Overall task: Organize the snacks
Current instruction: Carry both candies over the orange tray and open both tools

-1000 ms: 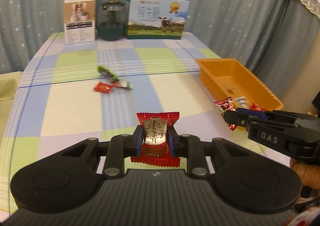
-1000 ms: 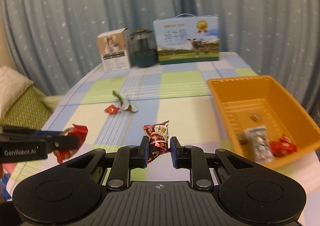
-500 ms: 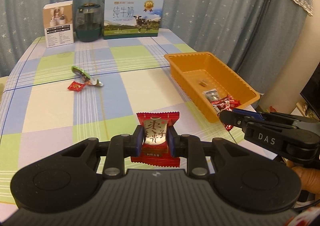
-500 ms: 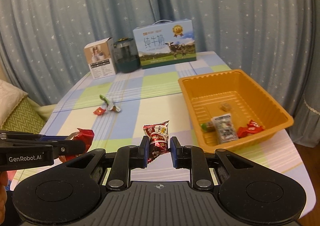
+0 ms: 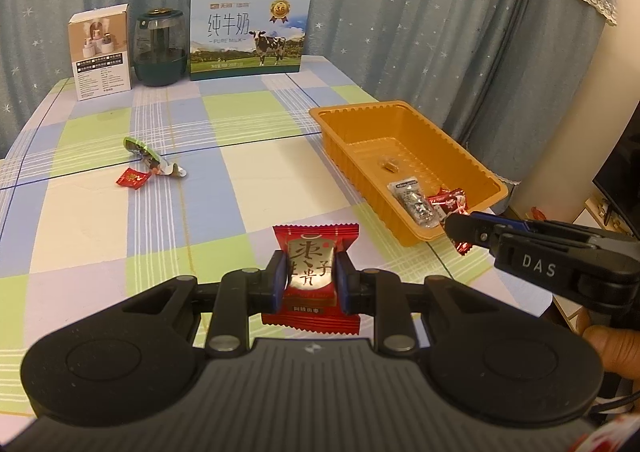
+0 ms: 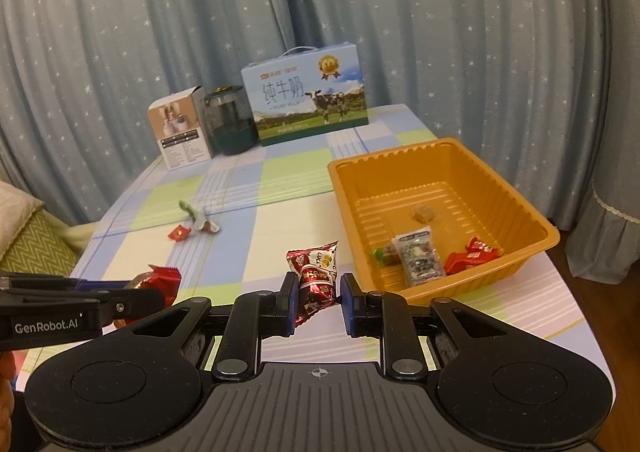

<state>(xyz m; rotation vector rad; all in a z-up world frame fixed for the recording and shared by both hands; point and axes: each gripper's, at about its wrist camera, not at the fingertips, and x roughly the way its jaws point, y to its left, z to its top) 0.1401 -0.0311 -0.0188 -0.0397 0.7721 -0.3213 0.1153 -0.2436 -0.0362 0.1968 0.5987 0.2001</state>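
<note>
Snacks: a flat red foil candy packet with a gold label (image 5: 311,276) is sitting upright between the blue pads of the left gripper (image 5: 310,280), which is pinching it by both side edges above the near part of the checked pastel tablecloth (image 5: 208,187). The right gripper (image 6: 318,296) is holding a dark red crinkled snack pouch (image 6: 314,279); its left pad is touching the pouch, while a sliver of gap is showing at the right pad, so the firmness of the clamp cannot be told. Both are hanging short of the near long wall of the orange ribbed plastic tray (image 6: 532,236), which is lying close to the table's right edge. Inside the tray, a clear speckled packet (image 6: 418,258), a red wrapper (image 6: 472,255), a small green-wrapped piece (image 6: 385,255) and a brown sweet (image 6: 424,214) are lying toward the near end, leaving the far half bare. Out on the open cloth to the left, a small red sweet (image 5: 132,179) and a green and silver wrapper (image 5: 154,159) are lying just beside each other. Along the far edge, a white product carton (image 5: 102,56), a dark green glass jar (image 5: 160,47) and a blue milk carton with a cow (image 5: 248,36) are standing in a row.
</note>
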